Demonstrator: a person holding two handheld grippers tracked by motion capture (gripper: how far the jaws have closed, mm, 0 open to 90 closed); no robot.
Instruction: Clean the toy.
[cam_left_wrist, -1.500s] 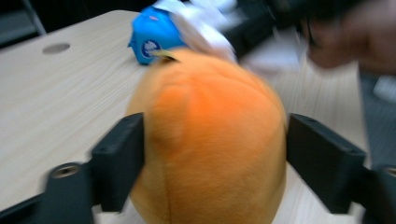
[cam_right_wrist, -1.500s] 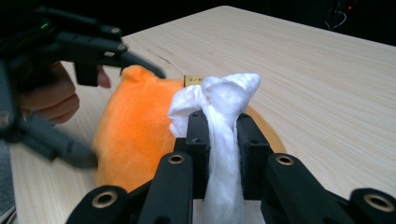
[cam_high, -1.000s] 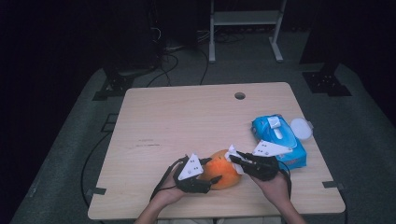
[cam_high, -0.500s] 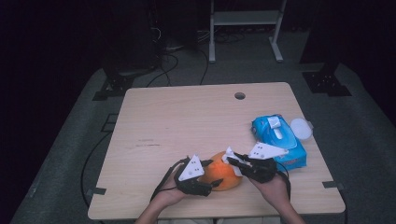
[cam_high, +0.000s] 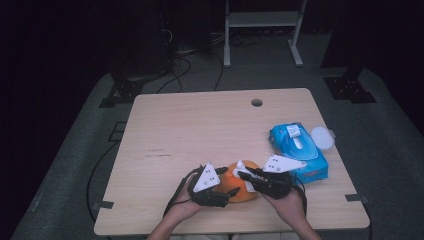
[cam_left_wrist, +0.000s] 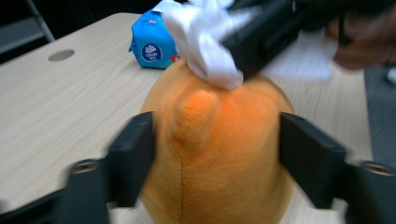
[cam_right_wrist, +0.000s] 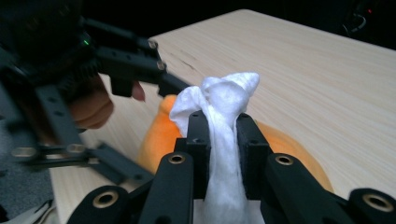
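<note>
The orange plush toy (cam_high: 239, 186) rests on the wooden table (cam_high: 200, 130) near its front edge, between the two hand-held grippers. The left gripper (cam_high: 220, 196) approaches the toy from the left in the high view. In the left gripper view its two black jaws stand one on each side of the orange plush toy (cam_left_wrist: 219, 154), flanking the widest part of the body; the jaws have just been opening, and both edges are blurred, so contact between the pads and the plush cannot be confirmed. The right gripper (cam_high: 246, 176) comes in from the right and lies over the top of the toy. In the right gripper view the right gripper (cam_right_wrist: 219, 140) is clenched on a white tissue (cam_right_wrist: 223, 107), which is pinched between the two jaws, bunches out above them and hangs down below. In the left gripper view the white tissue (cam_left_wrist: 201, 42) touches the top of the toy. A blue tissue pack (cam_high: 299, 150) lies on the table just beyond the right gripper, and a white round lid (cam_high: 321, 137) sits beside the pack's far right corner.
</note>
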